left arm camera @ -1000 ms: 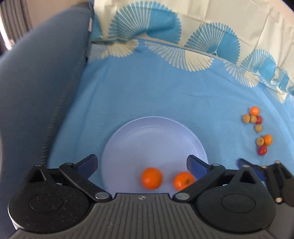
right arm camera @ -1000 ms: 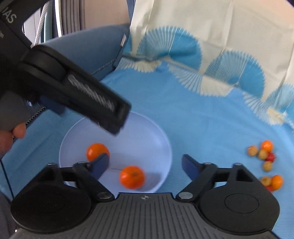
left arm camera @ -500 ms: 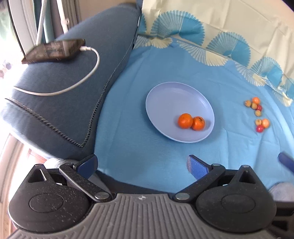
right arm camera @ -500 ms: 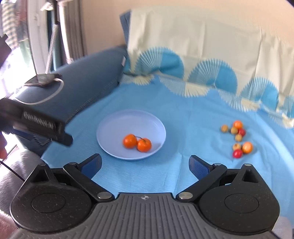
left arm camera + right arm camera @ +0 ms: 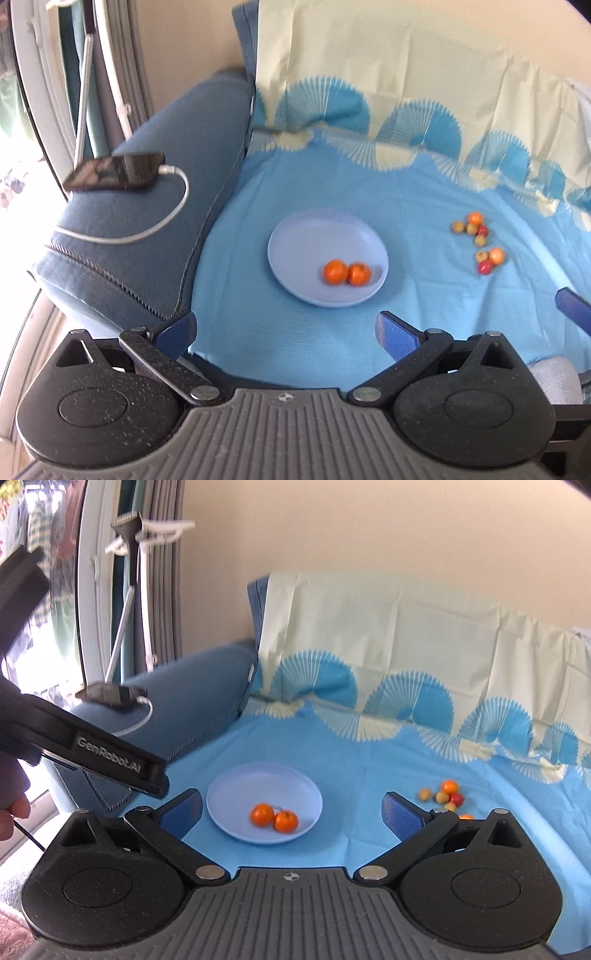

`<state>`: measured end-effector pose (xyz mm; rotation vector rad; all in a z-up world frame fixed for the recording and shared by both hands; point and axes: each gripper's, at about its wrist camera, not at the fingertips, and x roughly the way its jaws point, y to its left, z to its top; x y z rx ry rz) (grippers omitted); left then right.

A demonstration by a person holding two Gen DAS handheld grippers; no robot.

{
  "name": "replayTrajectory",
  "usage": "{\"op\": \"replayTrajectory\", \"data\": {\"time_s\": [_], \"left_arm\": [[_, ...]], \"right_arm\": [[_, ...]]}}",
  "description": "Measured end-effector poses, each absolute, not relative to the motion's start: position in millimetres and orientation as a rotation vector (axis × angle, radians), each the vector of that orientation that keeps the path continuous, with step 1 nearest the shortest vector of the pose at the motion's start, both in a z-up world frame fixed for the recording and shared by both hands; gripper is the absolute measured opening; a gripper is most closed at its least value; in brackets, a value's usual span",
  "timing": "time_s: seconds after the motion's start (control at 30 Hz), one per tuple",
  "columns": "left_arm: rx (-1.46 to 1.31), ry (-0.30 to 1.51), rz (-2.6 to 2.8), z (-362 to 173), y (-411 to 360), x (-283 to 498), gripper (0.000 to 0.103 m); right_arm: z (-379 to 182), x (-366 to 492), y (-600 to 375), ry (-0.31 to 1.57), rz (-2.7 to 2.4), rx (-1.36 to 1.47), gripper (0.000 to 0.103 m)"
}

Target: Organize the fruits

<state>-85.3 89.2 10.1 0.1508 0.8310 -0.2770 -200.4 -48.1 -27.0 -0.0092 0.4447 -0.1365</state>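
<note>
A pale blue plate (image 5: 295, 236) (image 5: 258, 782) lies on the blue cloth with two small oranges (image 5: 335, 271) (image 5: 262, 814) touching each other near its front rim. A loose cluster of small orange, red and tan fruits (image 5: 476, 236) (image 5: 443, 794) lies on the cloth to the plate's right. My left gripper (image 5: 286, 326) is open and empty, held back from the plate near the cloth's front edge. My right gripper (image 5: 291, 803) is also back from the plate; its jaws are opening with nothing between them.
A phone (image 5: 114, 171) on a white cable rests on the blue sofa armrest (image 5: 147, 240) left of the cloth. The patterned cloth runs up the backrest (image 5: 406, 646). The left gripper's body (image 5: 110, 764) and a hand (image 5: 11, 812) fill the right view's left side.
Both grippers have drawn back and up from the plate, which now looks small and farther off. The two oranges have come to rest side by side. The right jaws have widened.
</note>
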Motion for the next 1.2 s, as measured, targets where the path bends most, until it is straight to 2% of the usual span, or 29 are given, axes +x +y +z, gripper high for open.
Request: {"op": "replayTrajectory", "data": {"time_s": [0.63, 1.2], "left_arm": [[0.197, 0.750, -0.306, 19, 86, -106, 0.103], [0.204, 0.797, -0.381, -10, 74, -47, 0.103]], "right_arm": [[-18, -221, -50, 0.426, -0.163, 0.000, 0.102], [-42, -175, -56, 0.558, -0.198, -0.001, 0.102]]}}
